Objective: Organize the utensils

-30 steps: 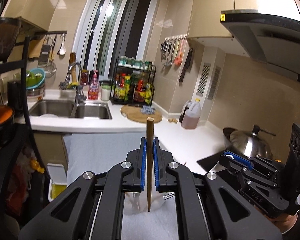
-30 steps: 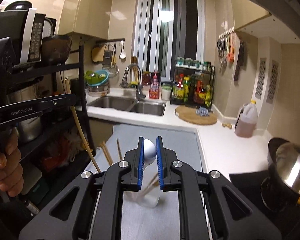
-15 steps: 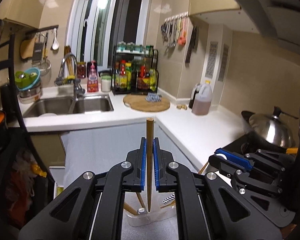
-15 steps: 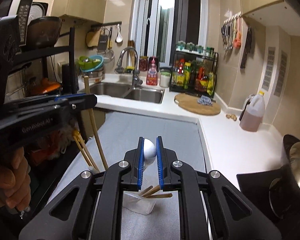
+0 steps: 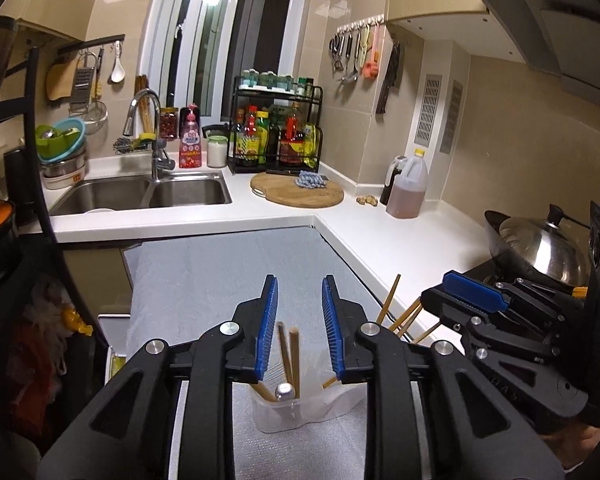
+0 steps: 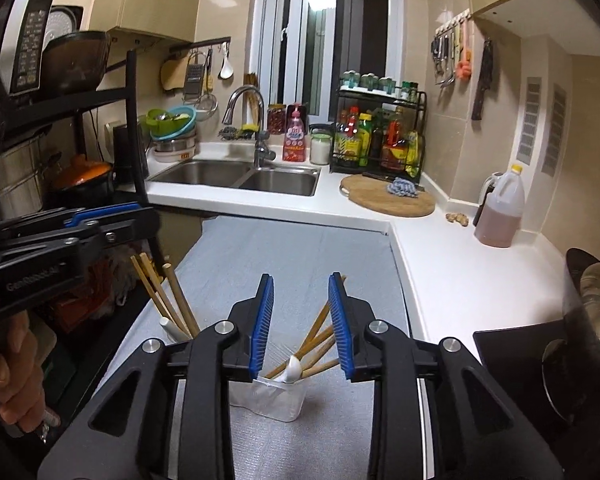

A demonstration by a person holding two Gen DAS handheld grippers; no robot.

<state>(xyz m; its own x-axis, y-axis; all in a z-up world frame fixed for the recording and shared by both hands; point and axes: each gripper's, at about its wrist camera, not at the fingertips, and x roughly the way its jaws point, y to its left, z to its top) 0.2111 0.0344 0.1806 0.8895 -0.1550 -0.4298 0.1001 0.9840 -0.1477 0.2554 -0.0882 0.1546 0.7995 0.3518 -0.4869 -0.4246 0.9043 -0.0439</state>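
My left gripper [image 5: 299,284] hangs over a clear plastic cup [image 5: 276,412] on the grey mat, its jaws opening. The wooden chopstick [image 5: 295,360] stands loose in that cup beside another chopstick and a metal-tipped utensil [image 5: 285,391], free of the pads. My right gripper [image 6: 301,282] is also opening, above a second clear cup [image 6: 272,400]. That cup holds several chopsticks [image 6: 318,342] and the white spoon [image 6: 292,370], which no pad touches. The left gripper body [image 6: 72,236], held by a hand, appears at the left of the right wrist view, above more chopsticks [image 6: 160,296].
The grey mat [image 5: 228,276] covers the near counter. Behind lie a double sink [image 5: 148,196], a round wooden board [image 5: 300,192] and a bottle rack [image 5: 276,136]. An oil jug [image 5: 408,188] and a lidded wok [image 5: 540,248] stand to the right, a black shelf rack [image 6: 80,120] to the left.
Both grippers came down over the cups and opened. The chopstick dropped out of the left jaws into its cup, and the white spoon dropped out of the right jaws into the other cup.
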